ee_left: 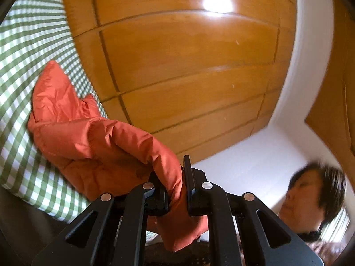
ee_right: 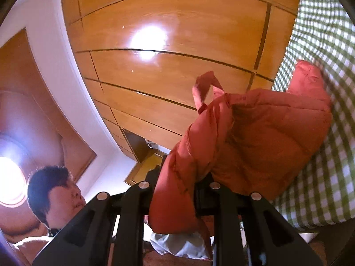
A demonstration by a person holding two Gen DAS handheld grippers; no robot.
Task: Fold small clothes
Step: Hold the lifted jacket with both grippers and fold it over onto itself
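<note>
Both your grippers are clamped on the orange puffy garment (ee_left: 95,137), held up near the wooden wardrobe (ee_left: 188,66).

Your left gripper (ee_left: 176,190) and right gripper (ee_right: 177,190) each pinch padded fabric over the checked bedding (ee_left: 33,44); only the right view shows a pale cloth (ee_right: 177,246) below.

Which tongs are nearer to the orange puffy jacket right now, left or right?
Neither: it's a tie. The left tongs are clamped on one part of the orange puffy jacket, and the right tongs are clamped on another part, so both touch it.
</note>
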